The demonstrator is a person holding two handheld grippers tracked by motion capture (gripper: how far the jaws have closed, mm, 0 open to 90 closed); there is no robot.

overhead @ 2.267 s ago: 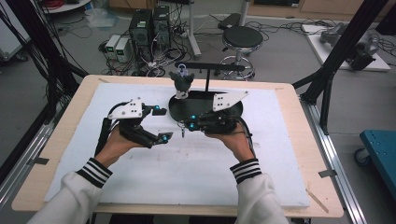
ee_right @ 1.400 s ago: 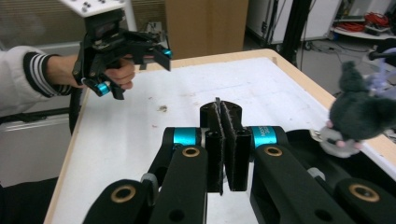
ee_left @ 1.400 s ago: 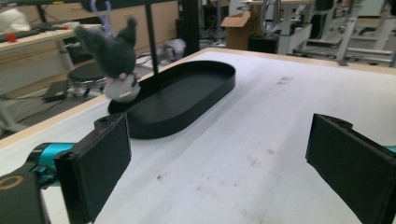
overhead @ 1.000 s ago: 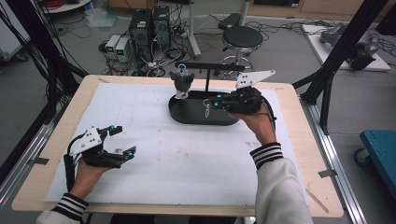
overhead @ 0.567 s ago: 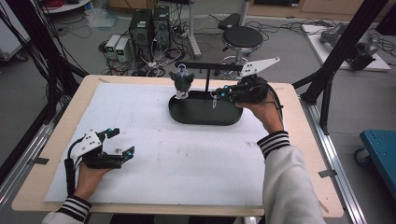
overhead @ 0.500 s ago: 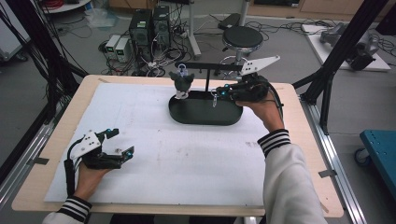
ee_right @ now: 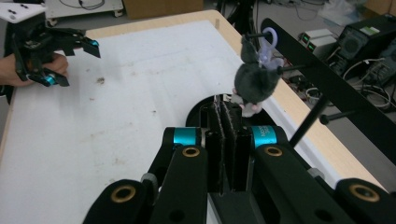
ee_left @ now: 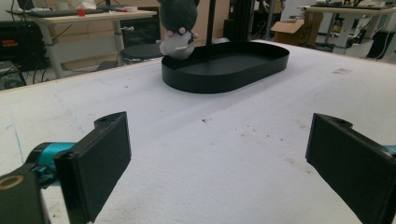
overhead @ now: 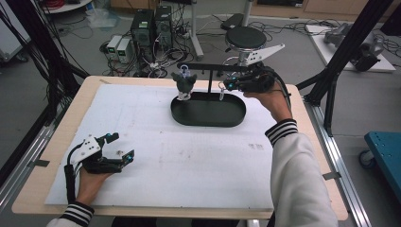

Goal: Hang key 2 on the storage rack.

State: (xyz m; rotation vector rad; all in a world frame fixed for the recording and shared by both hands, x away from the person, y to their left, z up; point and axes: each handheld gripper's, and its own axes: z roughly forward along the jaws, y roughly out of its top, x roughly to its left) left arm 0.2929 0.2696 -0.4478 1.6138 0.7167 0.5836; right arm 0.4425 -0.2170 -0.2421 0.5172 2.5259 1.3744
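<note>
Resting low at the near left of the surface (overhead: 198, 156), the left hand-held gripper (overhead: 120, 147) has its two black jaws spread wide apart with nothing between them; in the left gripper view only white mat lies in the gap, and both jaws are cut off by the bottom edge. The person's left hand (overhead: 92, 178) wraps the grip, and the sleeve is cropped at the picture's lower border.

The right hand-held gripper (overhead: 226, 86) is raised at the far side, over the far right end of the black oval tray (overhead: 208, 118), close to the black stand (overhead: 210, 71) that rises from it. In the right gripper view its jaws are pressed together. A small pale item hangs just under its tip in the high view, touching or very near the jaws, but it is too small and blurred to tell what it is or whether it is really pinched. The gripper's own body hides most of the tray there.

A grey plush toy (overhead: 183, 83) hangs by a pale ring (ee_right: 270, 33) from a peg of the stand's crossbar, above the tray's far left end. In the left gripper view its head is cut off at the top.
</note>
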